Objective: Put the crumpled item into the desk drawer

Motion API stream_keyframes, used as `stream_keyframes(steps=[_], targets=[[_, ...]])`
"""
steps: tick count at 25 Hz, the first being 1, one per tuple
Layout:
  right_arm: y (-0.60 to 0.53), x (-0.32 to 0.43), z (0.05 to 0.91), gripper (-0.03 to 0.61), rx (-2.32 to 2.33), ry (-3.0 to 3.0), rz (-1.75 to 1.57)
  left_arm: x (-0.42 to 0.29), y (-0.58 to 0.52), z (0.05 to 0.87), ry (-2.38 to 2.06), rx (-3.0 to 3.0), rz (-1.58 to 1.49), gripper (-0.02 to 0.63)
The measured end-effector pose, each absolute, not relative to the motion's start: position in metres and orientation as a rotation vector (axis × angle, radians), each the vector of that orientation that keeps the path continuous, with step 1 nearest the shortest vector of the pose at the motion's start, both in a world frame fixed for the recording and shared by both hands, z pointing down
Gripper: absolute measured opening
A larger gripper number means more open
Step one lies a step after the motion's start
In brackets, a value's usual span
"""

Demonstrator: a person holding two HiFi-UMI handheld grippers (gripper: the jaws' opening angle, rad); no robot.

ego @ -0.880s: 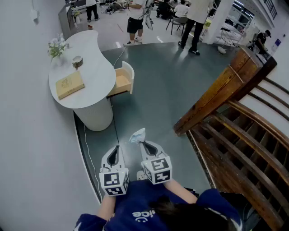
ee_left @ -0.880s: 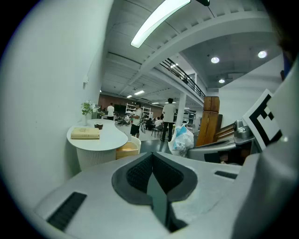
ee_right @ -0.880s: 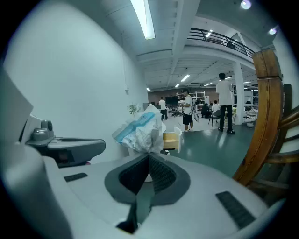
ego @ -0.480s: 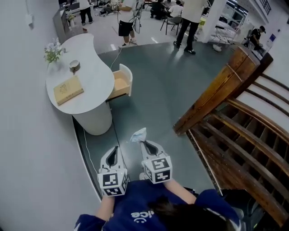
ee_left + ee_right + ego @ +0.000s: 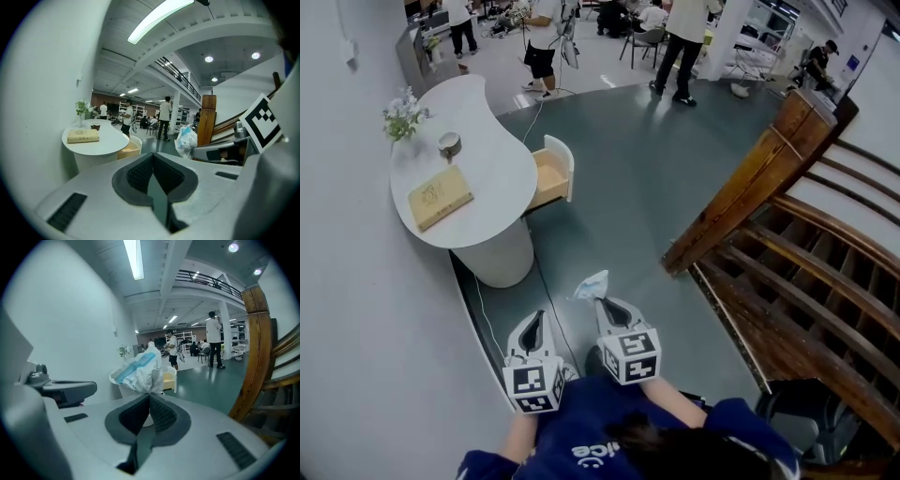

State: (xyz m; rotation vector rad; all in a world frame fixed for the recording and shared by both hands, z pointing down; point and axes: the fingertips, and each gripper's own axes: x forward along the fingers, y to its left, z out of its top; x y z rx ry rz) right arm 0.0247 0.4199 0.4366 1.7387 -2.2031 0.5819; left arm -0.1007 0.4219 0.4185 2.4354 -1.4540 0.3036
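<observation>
A crumpled white and blue wrapper (image 5: 591,284) (image 5: 139,371) (image 5: 186,140) sticks out of the tips of my right gripper (image 5: 601,301) (image 5: 150,394), whose jaws are shut on it. My left gripper (image 5: 538,319) (image 5: 153,155) hangs beside it on the left, jaws shut with nothing between them. Ahead stands a white rounded desk (image 5: 492,141) (image 5: 108,140) with its drawer (image 5: 551,174) (image 5: 129,149) (image 5: 168,378) pulled open, its wooden inside showing. Both grippers are well short of the desk, over the grey floor.
On the desk lie a yellow book (image 5: 439,198), a small cup (image 5: 448,142) and a vase of flowers (image 5: 401,119). A wooden staircase rail (image 5: 750,187) runs along the right. A cable (image 5: 542,281) trails over the floor. People stand in the far background.
The desk and drawer have drifted slightly left and down in the head view. Both grippers keep their pose, the wrapper still held by the right one.
</observation>
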Motion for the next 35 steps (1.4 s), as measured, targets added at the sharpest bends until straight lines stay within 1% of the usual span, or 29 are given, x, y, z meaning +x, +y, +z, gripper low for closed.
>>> stream_keyframes(steps=[6,14,25,35], targets=[[0.389,0.025,0.440,0.009,1.749,-2.213,0.584,-0.101,0.397,0.421,-1.450,2.441,0.306,0.005],[0.312,0.037,0.446,0.009,1.665,-2.259,0.583,-0.097,0.336,0.428,-1.536,2.342,0.296,0.005],[0.211,0.076,0.460,0.009,1.504,-2.312,0.604,-0.044,0.238,0.435,-1.616,2.273,0.325,0.005],[0.153,0.119,0.465,0.009,1.402,-2.364,0.604,0.006,0.189,0.442,-1.681,2.211,0.333,0.005]])
